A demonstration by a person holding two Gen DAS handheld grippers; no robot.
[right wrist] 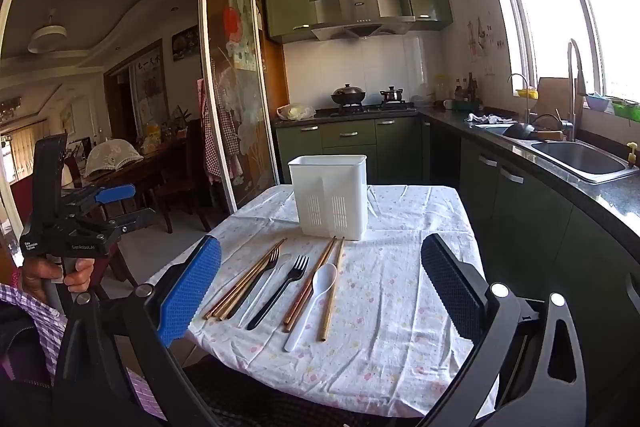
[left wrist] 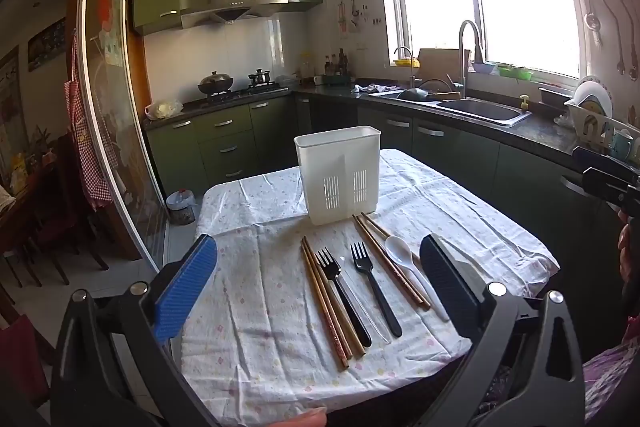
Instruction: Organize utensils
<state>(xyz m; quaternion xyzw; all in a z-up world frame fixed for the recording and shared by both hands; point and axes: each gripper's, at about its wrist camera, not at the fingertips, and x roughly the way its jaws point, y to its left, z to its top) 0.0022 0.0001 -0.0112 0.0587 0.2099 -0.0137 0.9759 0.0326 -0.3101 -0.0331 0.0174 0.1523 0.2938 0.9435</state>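
A white slotted utensil holder (left wrist: 339,174) (right wrist: 329,201) stands upright at the far side of a small cloth-covered table (left wrist: 256,307) (right wrist: 400,307). In front of it lie brown chopsticks (left wrist: 326,303) (right wrist: 244,281), two black forks (left wrist: 374,287) (right wrist: 280,289), a second set of chopsticks (left wrist: 390,263) (right wrist: 310,283) and a white spoon (left wrist: 404,257) (right wrist: 312,301). My left gripper (left wrist: 318,283) is open and empty above the near edge; it also shows in the right wrist view (right wrist: 120,203). My right gripper (right wrist: 320,291) is open and empty; its tip shows in the left wrist view (left wrist: 608,175).
Green kitchen cabinets and a counter with a sink (left wrist: 480,109) (right wrist: 580,159) run along the right and back. A stove with a wok (left wrist: 216,83) (right wrist: 348,95) is at the back. A glass sliding door (left wrist: 108,107) (right wrist: 236,107) is on the left; a dining room lies beyond it.
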